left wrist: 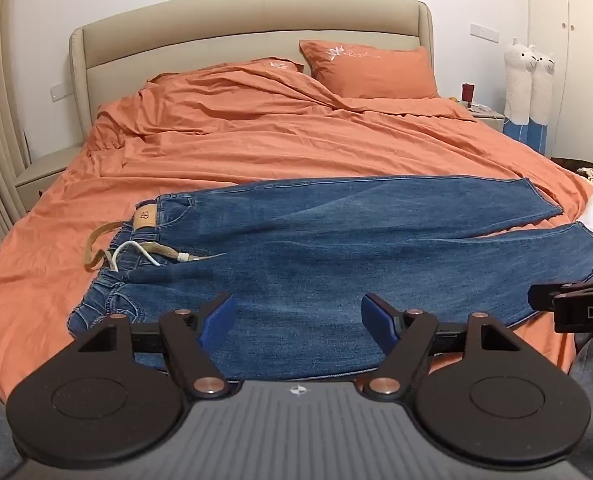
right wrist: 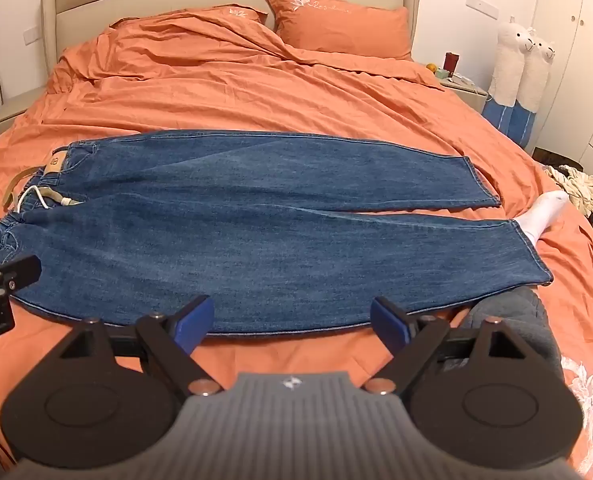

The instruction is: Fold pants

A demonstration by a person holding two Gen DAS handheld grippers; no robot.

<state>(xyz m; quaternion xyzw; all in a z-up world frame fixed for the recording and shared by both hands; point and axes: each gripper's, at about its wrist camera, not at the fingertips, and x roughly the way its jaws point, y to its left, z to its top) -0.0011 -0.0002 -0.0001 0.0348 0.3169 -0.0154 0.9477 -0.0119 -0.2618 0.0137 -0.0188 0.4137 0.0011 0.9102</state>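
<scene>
With both tools held above the near side of the bed, my left gripper (left wrist: 298,316) has its jaws spread wide and grips nothing; its blue pads (left wrist: 216,320) hover over the denim of the near leg. My right gripper (right wrist: 292,320) is likewise wide and empty, its fingertips at the near seam edge of the jeans (right wrist: 236,216). They lie flat across the orange duvet (right wrist: 224,92), waistband to the left, hems to the right, legs side by side and splitting apart toward the hems. At the waistband a tan belt (left wrist: 92,248) and a white cord (left wrist: 136,250) trail off the left edge. A white sock (right wrist: 544,212) touches the near leg's hem at the right. A strip of bare duvet shows between the near seam and the right tool; broad open duvet lies beyond the far leg up to the pillow (right wrist: 340,24). Grey fabric (right wrist: 512,320) sits just beside the near right hem corner.
</scene>
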